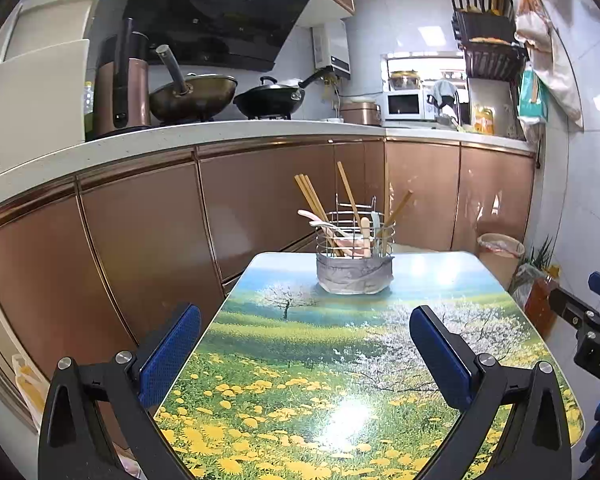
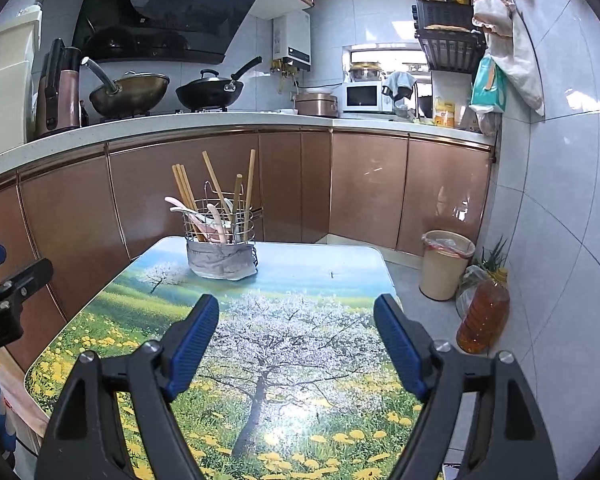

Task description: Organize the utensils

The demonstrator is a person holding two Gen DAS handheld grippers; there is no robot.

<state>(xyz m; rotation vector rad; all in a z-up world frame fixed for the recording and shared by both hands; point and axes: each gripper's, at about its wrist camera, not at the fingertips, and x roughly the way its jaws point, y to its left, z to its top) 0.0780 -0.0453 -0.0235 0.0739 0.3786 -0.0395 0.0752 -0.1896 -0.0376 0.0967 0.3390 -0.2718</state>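
- Both grippers hold nothing: the left gripper and the right gripper hang with fingers spread wide, low in their frames over the near end of the table.
- Chopsticks and spoons already stand in the wire utensil holder, centre frame at the table's far end, leaning outward against its rim.
- No loose utensils show on the tabletop, which fits either sorting finished or re-sorting inside the holder.
- Behind, woks sit on the counter.
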